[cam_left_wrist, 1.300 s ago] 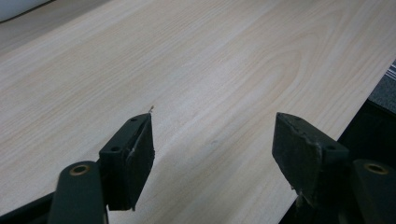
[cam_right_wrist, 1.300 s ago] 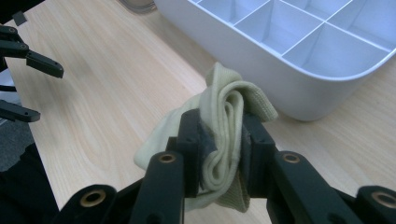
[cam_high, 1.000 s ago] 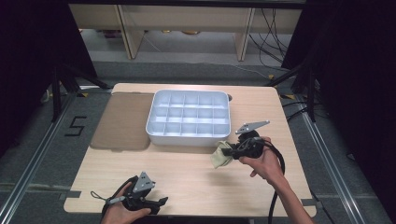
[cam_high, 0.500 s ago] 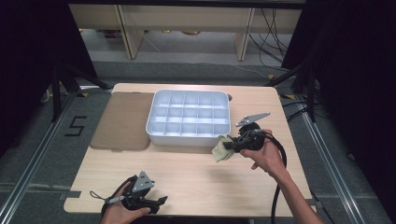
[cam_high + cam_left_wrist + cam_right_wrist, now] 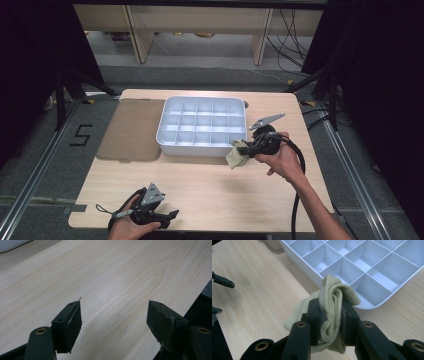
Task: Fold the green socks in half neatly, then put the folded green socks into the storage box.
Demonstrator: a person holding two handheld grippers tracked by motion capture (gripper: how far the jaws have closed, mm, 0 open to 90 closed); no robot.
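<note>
A pale yellow-green rolled sock is pinched between the jaws of my right gripper, which is shut on it. In the high view the sock hangs off the table just in front of the near right corner of the white divided tray, with the right gripper behind it. The tray's empty compartments lie right beyond the sock. My left gripper rests at the table's front edge, far left. Its jaws stand wide apart over bare wood with nothing between them.
A brown flat lid or mat lies left of the tray. The light wooden table has free room between the tray and the front edge. A black cable trails from the right gripper along the forearm.
My right gripper has lifted the sock a little and carried it toward the tray's near right corner. The left gripper has stayed where it was.
</note>
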